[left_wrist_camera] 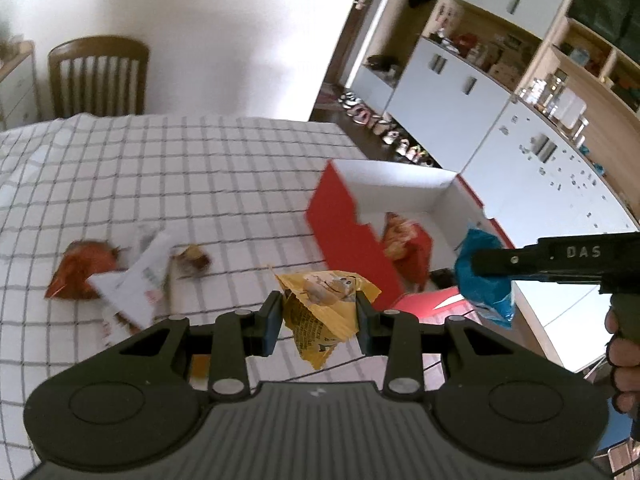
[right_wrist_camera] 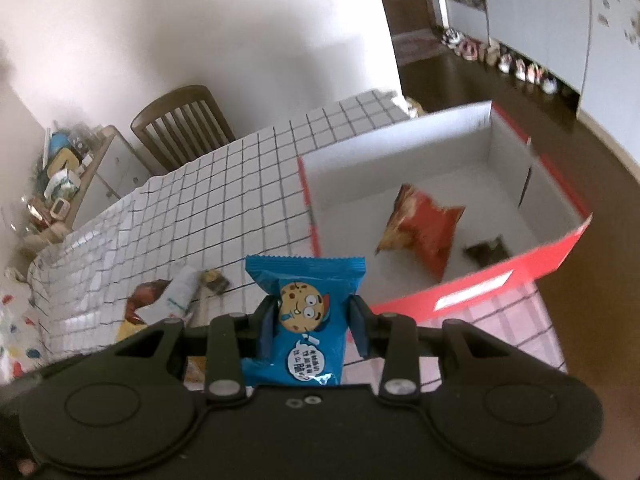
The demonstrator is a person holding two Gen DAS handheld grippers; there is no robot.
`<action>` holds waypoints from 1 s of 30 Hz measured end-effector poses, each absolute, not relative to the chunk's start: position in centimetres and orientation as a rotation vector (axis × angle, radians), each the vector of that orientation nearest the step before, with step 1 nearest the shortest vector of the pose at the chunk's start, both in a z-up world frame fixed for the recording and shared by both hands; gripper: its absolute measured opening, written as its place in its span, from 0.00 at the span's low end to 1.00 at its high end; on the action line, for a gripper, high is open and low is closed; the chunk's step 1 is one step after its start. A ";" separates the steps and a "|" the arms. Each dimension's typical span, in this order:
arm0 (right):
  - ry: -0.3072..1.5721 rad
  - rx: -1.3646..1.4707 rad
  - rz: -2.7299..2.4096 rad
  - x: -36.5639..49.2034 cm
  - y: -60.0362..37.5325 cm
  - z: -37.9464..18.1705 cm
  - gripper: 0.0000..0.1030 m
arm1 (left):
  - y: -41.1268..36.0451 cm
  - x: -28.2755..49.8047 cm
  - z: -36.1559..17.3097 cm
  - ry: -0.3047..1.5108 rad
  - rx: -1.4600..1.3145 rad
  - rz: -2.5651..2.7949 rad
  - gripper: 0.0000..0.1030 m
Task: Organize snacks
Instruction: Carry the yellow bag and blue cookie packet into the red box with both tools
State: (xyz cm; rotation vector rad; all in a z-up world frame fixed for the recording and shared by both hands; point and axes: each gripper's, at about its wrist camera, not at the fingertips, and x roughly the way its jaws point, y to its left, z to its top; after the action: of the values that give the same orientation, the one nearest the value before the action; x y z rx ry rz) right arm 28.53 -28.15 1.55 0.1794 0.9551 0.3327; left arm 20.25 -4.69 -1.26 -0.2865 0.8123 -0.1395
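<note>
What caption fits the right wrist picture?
Right gripper holds a blue cookie packet near a red box containing an orange snack bag.

A wooden chair (left_wrist_camera: 98,76) stands against a white wall (left_wrist_camera: 224,28); white cabinets (left_wrist_camera: 448,80) line a dark floor (right_wrist_camera: 448,80).

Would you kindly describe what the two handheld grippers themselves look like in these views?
Both are matte black plastic. The left gripper has two round hubs, silver pivot screws, a ribbed top with a small white logo, and dark blue pads. The right gripper looks the same from above; from the side its body reads "DAS" in white, above an olive handle.
</note>
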 end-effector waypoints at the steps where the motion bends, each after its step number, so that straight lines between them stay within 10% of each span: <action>1: 0.951 0.166 0.337 28.8 -28.5 1.7 0.36 | -5.5 20.7 -1.1 0.810 -0.278 -0.145 0.35; 30: 0.954 -0.042 0.289 41.4 -39.8 -1.1 0.36 | -20.7 33.7 -4.7 0.995 -0.074 -0.175 0.35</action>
State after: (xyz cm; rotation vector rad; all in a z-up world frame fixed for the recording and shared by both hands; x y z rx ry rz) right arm 41.42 -39.78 -1.11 -0.0423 0.9544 0.2893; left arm 33.69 -20.71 -4.70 -0.0738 0.9946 -0.1752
